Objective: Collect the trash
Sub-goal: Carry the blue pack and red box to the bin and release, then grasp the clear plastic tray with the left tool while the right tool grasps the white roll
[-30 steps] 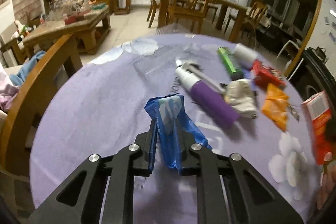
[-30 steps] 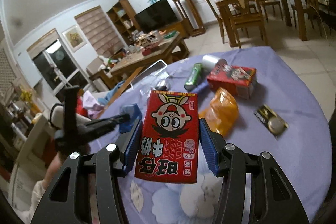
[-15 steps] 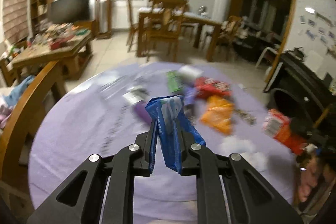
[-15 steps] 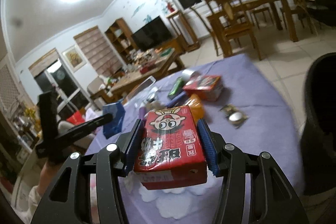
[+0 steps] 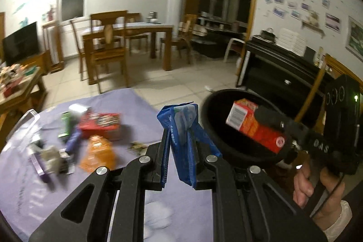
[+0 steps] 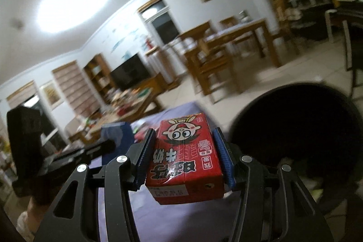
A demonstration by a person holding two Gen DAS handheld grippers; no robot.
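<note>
Right gripper (image 6: 185, 159) clamps the stiff, light red cardboard milk carton (image 6: 185, 160) mid-frame; left gripper (image 5: 180, 146) pinches a soft, crumpled blue plastic wrapper (image 5: 181, 128).

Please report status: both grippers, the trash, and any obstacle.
Left gripper shut on blue wrapper. Right gripper shut on red carton, at black bin. No obstacle seen.

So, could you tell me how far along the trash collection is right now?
Nothing shows as binned yet. In hand: the right gripper holds the red milk carton at the black bin, and the left gripper grips a blue wrapper. Left on the table: an orange packet, a red box and other bits.
</note>
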